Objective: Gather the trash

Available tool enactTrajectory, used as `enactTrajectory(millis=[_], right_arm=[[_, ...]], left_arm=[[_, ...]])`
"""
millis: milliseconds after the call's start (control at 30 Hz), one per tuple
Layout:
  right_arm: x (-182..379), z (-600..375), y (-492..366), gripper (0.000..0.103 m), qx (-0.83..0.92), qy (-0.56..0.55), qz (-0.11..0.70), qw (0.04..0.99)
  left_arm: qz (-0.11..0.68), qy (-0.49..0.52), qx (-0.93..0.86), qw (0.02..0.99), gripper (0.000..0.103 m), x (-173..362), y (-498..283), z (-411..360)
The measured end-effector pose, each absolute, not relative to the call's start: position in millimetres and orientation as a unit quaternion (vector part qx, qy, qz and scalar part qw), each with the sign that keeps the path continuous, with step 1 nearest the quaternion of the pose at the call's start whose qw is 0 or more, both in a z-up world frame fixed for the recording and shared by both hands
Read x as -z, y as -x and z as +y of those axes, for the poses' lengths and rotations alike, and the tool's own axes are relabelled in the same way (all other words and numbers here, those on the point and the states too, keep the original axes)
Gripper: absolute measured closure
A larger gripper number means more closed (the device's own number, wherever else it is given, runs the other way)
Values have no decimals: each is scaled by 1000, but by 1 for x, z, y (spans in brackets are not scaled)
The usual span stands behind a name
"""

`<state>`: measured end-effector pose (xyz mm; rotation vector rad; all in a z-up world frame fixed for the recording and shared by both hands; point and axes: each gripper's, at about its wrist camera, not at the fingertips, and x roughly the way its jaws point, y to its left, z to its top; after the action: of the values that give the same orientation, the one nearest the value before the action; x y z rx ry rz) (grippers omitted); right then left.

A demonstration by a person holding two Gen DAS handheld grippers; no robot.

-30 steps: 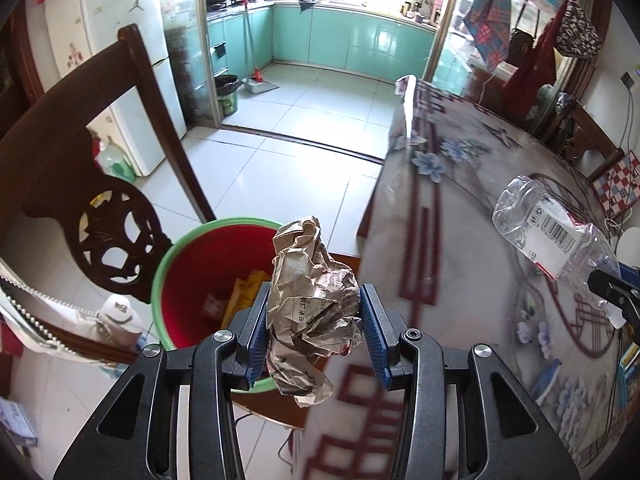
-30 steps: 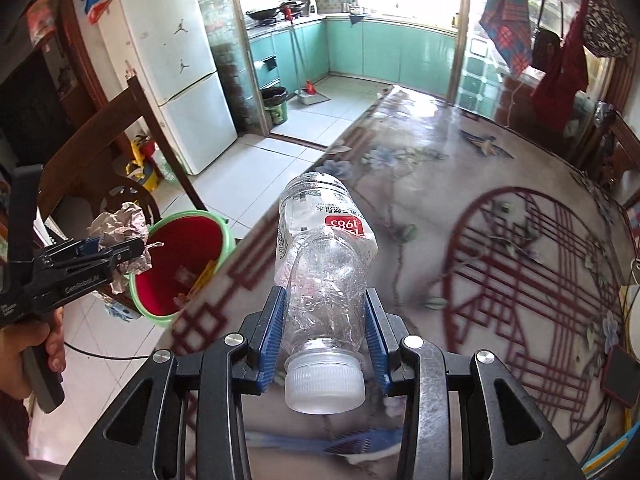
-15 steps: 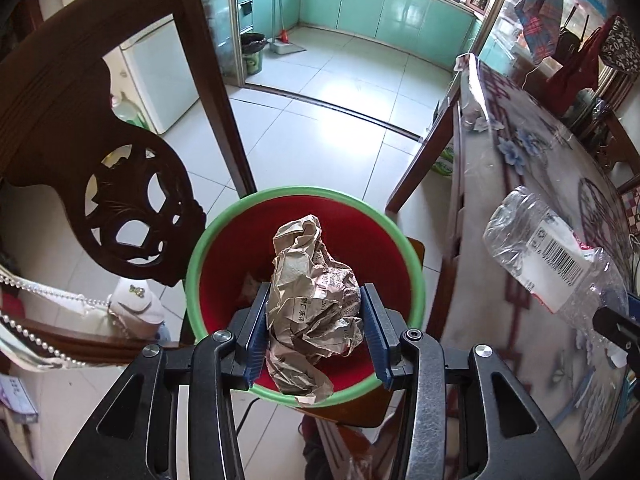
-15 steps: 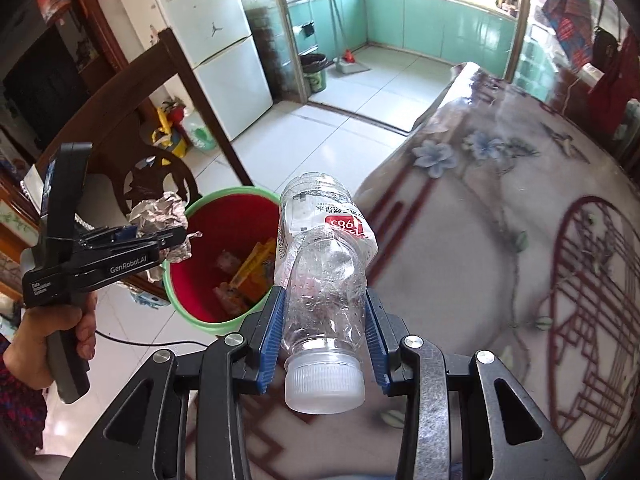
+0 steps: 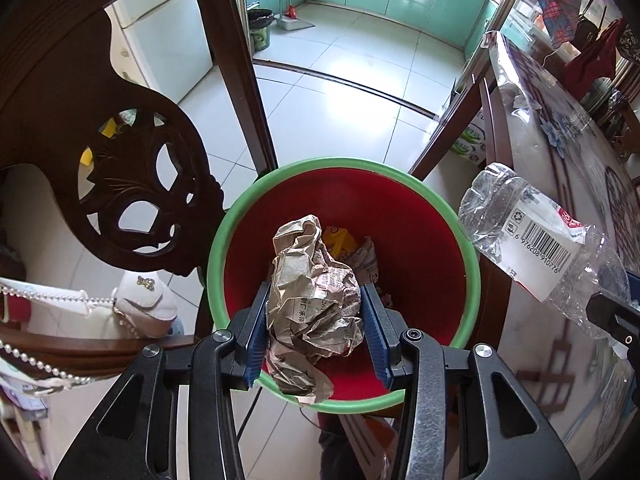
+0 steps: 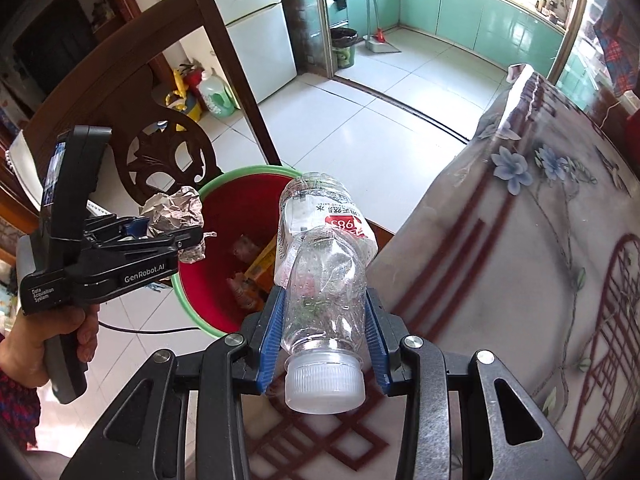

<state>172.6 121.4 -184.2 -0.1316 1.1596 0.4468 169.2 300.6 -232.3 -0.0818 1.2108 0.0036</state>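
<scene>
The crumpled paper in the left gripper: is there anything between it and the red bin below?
Nothing visible blocks it. The crumpled paper, clamped in the left gripper, hangs over the open mouth of the red bin, inside its green rim. Only earlier trash lies at the bottom.

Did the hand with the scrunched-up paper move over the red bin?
Yes. The left gripper, shut on the crumpled paper, moved off the table edge toward the chair, out over the red bin.
</scene>
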Motion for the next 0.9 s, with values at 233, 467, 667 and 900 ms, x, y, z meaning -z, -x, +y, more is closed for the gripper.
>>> enactTrajectory(millis=[233,467,667,900], right_arm=[[190,136,-179,67,-215,74,545,807],[189,147,-178,67,-234,85,537,806],[177,148,-173,63,-237,85,510,822],[156,115,-152,63,-215,44,493,842]], left_arm=[[579,37,-2,815,62,243,-177,305],[576,38,-6,817,43,243,-181,308],[565,44,-16,824,29,235,-171,311],[525,76,-33,847,29,202,-139,309]])
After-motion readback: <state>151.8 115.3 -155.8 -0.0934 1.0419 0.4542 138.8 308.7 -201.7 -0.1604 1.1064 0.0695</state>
